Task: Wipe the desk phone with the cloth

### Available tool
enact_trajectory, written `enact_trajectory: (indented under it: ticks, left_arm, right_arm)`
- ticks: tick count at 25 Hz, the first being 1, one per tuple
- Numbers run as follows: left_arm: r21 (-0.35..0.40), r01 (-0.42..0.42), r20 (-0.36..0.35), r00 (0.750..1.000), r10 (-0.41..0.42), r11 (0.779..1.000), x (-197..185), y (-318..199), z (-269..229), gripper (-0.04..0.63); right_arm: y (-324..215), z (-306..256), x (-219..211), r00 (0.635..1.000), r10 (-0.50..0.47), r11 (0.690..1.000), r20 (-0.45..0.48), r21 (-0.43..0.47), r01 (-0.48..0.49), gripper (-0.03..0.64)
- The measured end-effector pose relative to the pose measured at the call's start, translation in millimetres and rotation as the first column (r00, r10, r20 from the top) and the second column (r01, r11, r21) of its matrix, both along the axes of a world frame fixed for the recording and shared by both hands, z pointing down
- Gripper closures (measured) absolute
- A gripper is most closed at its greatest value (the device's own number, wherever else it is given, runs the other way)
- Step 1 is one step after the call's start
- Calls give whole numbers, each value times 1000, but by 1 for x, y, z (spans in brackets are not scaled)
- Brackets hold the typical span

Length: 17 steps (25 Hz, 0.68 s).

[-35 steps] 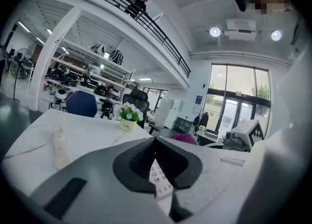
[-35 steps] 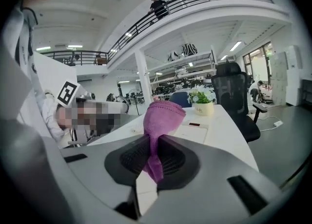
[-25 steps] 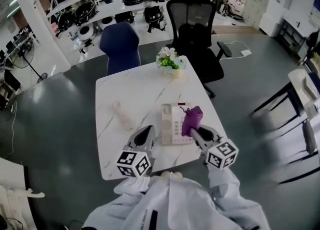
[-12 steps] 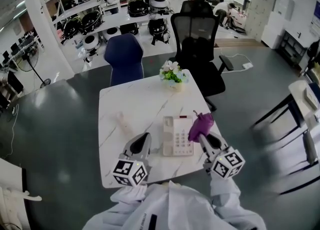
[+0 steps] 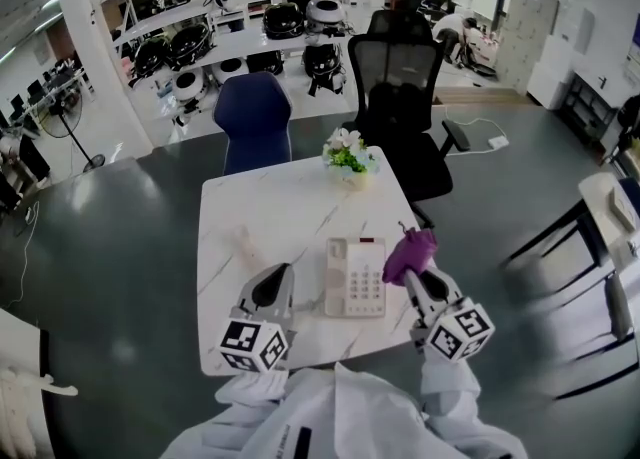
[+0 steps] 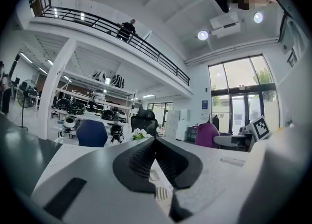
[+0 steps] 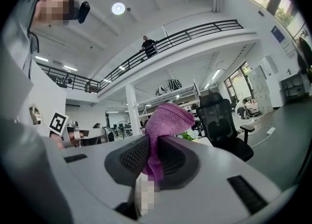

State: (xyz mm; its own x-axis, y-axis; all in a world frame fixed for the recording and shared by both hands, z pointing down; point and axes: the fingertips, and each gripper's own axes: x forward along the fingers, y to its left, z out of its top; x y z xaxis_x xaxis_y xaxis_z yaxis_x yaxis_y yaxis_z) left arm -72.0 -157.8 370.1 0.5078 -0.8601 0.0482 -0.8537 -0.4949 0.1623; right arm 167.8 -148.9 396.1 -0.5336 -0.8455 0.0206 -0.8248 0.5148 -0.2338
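White-flowered pot plant (image 5: 349, 155) sits mid-frame on white marble desk (image 5: 290, 209). Fuzzy purple cloth (image 5: 409, 252), clamped in right gripper (image 5: 413, 275), has been pulled right, off cream desk phone (image 5: 354, 277). Left gripper (image 5: 272, 288) is closed and empty.

Wore a white coat (image 5: 340, 412) with long sleeves (image 5: 447, 387) reaching the wrists. Showed pale grey shells on the left hand-held gripper (image 5: 279, 273) and right hand-held gripper (image 5: 412, 277), lined inside with dark ribbed pads (image 6: 140, 158). Bore a white cube (image 5: 253, 344) printed with black square markers on each.
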Motion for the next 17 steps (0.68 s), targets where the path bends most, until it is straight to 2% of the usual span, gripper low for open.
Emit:
enact_trajectory:
  ticks: [8, 17]
  left_arm:
    - [-2, 7, 4, 1000, -7, 1000, 2, -2, 1, 597]
    - [-3, 11, 9, 1000, -11, 1000, 5, -11, -1, 597]
  right_arm:
    - [-4, 1, 1, 1000, -1, 1000, 2, 1, 1, 588]
    - [-13, -2, 6, 999, 0, 1000, -42, 8, 0, 588]
